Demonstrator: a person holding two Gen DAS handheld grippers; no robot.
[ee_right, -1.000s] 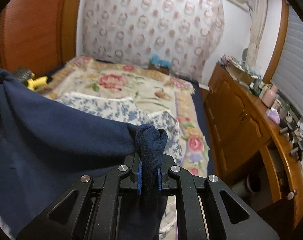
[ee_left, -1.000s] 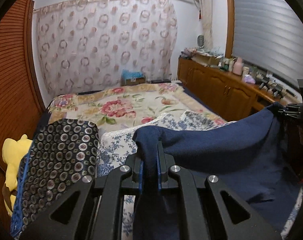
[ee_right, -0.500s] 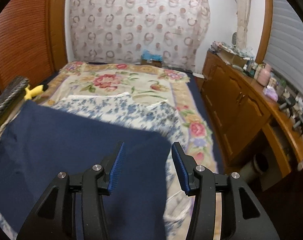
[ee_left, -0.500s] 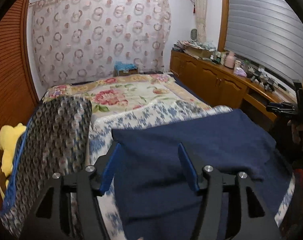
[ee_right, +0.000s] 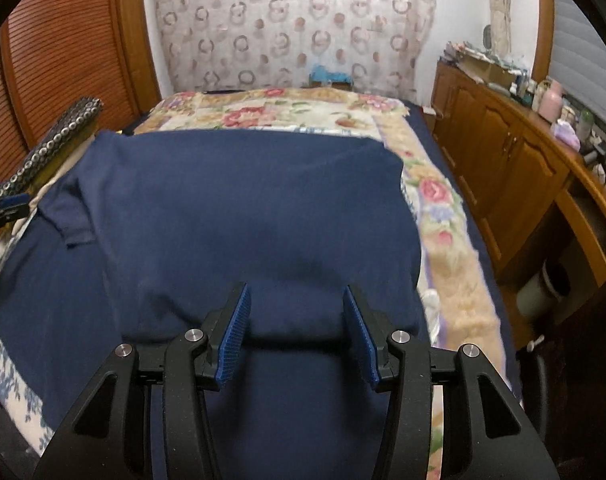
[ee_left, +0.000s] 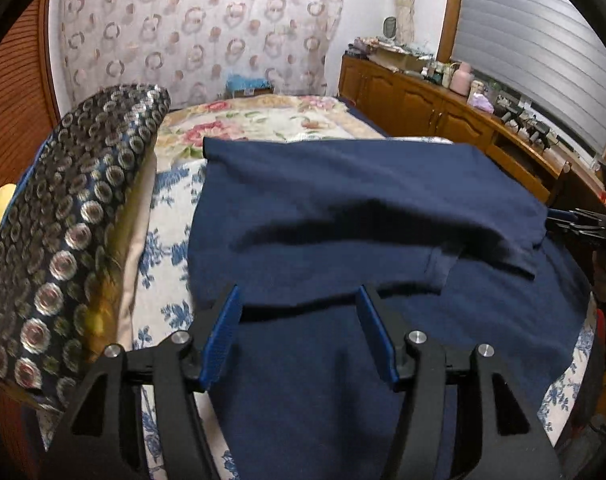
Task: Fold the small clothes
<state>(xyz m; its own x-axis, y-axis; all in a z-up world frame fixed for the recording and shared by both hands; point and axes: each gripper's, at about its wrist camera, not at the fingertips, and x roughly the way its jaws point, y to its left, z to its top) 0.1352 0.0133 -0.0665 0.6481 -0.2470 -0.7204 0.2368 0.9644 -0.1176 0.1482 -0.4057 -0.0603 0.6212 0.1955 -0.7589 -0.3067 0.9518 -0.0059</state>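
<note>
The navy garment [ee_left: 343, 208] lay spread on the bed with one part doubled over the rest, its folded edge running across just ahead of both tools, which reads as one fold laid down and let go. A short sleeve [ee_right: 69, 216] poked out at the side from under the folded layer, so the next fold probably needed to tuck it in. The left gripper [ee_left: 299, 336] hung over the cloth with its jaws apart and nothing between the blue pads; the right gripper [ee_right: 295, 334] stood the same way, parted and empty, likely so the fabric could settle flat. Beneath the garment lay a blue-flowered white cloth [ee_left: 163, 208] over a floral quilt [ee_right: 263, 114], giving a broad soft surface to fold on. A ring-patterned cushion [ee_left: 75, 216] sat beside the work, and wooden cabinets [ee_right: 499, 168] ran along the far side, well apart.
</note>
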